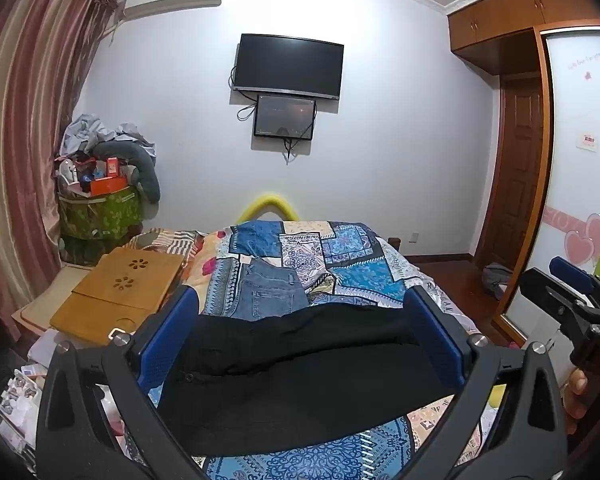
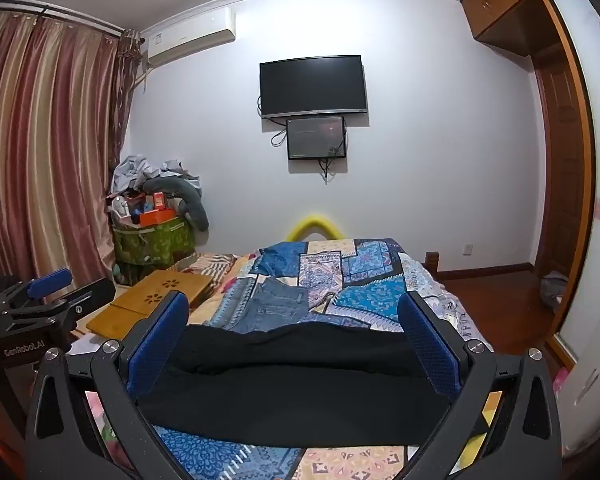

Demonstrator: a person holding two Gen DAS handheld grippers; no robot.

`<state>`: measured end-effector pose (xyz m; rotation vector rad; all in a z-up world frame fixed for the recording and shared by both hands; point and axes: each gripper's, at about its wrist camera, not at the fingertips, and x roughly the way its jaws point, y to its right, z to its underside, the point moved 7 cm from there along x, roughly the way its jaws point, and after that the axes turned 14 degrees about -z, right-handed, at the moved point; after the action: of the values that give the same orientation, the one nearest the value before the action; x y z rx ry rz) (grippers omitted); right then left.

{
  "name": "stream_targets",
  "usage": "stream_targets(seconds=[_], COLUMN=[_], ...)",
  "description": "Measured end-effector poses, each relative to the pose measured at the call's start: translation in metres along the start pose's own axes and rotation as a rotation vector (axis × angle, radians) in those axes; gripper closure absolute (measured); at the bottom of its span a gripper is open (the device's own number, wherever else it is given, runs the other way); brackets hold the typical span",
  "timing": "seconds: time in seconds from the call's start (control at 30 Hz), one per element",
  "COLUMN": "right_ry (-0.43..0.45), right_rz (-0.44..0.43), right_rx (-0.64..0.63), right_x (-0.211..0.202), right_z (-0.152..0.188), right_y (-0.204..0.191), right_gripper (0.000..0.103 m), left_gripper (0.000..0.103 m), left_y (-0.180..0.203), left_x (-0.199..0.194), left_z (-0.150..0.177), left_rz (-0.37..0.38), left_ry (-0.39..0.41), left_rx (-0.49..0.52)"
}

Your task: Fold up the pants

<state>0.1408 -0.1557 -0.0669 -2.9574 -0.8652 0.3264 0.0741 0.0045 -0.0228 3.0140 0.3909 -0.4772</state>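
1. Pants: we find the black pants (image 1: 300, 376) lying across the near part of the bed (image 1: 360, 276), on the patchwork quilt (image 1: 340, 248). They lie crosswise in front of both tools and look flat, apart from a soft ridge along the far edge.
2. We hold the left gripper (image 1: 304, 340) above the pants with its fingers (image 1: 172, 336) spread fully apart. Nothing is clamped, and we cannot tell whether the pads touch the cloth.
3. We hold the right gripper (image 2: 296, 344) beside it, likewise over the pants with its fingers (image 2: 428, 344) wide apart and holding nothing.
4. We judge that no fold has begun; both tools still have to take hold of an edge.
5. Risk: the black cloth shows little contrast, so we may misjudge where an edge lies and close on one layer only, or on the quilt beneath.
6. Risk: blue jeans (image 1: 264, 292) lie just beyond the pants. A reach too far forward could snag them and drag them into the fold.
7. Risk: if the two tools grip at uneven points, the fold may come out skewed.
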Motion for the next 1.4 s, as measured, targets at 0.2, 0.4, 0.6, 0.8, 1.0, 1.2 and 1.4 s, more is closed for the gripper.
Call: stream_targets(seconds=[0.2, 0.4, 0.6, 0.8, 1.0, 1.2, 1.4], right_ry=[0.002, 0.005, 0.007, 0.009, 0.011, 0.010, 0.011], right_rz=[0.003, 0.003, 0.004, 0.004, 0.004, 0.004, 0.003], right_rx=[0.000, 0.002, 0.001, 0.002, 0.002, 0.002, 0.003], right_x=[-0.004, -0.004, -0.005, -0.005, -0.006, -0.006, -0.006], right_z=[-0.004, -0.005, -0.006, -0.007, -0.009, -0.008, -0.007], right_y=[0.004, 0.001, 0.001, 0.000, -0.002, -0.002, -0.002], right_gripper=[0.000, 0.000, 0.000, 0.000, 0.000, 0.000, 0.000], left_gripper=[0.000, 0.000, 0.000, 0.000, 0.000, 0.000, 0.000], left_y=[0.006, 0.007, 0.007, 0.007, 0.009, 0.011, 0.012], left_x=[-0.003, -0.007, -0.014, -0.017, -0.019, -0.019, -0.020], left_z=[0.002, 0.000, 0.001, 0.001, 0.000, -0.001, -0.002], left_rz=[-0.010, -0.009, -0.009, -0.007, -0.012, -0.008, -0.005], left_ry=[0.011, 0.020, 0.033, 0.037, 0.044, 0.044, 0.046], left_rx=[0.016, 0.021, 0.023, 0.028, 0.034, 0.036, 0.036])
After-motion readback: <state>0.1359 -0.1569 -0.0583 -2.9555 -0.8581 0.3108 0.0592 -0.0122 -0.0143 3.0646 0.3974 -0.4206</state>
